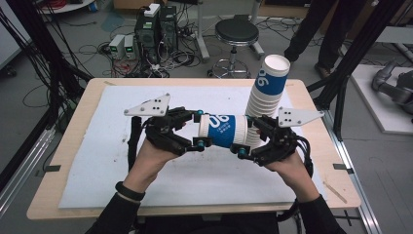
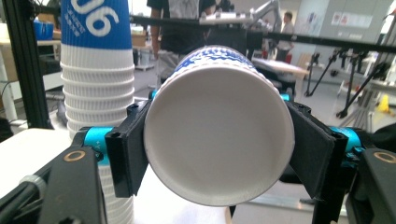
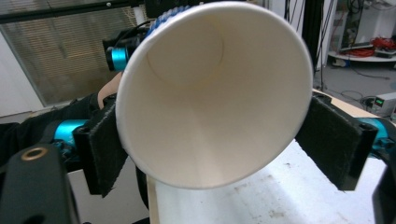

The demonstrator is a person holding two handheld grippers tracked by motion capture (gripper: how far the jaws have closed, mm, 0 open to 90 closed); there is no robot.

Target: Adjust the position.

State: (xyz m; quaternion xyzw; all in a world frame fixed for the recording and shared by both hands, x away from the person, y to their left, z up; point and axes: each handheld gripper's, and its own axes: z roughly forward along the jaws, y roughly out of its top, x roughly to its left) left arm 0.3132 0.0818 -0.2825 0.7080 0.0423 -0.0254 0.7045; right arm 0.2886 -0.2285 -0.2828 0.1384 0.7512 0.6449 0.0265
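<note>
With the left hand-held gripper [image 1: 198,130] pinching the paper cup [image 1: 225,131] above the counter [image 1: 68,161] and the right hand-held gripper [image 1: 246,138] pads spread around its mouth, squeezing could crush it or topple the cup stack [image 1: 265,90]

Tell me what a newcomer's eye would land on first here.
A blue-and-white paper cup held sideways above the table's middle, its base end clamped by the left hand-held gripper, its open mouth between the jaws of the right hand-held gripper. Just behind it, a tall leaning stack of cups.
</note>
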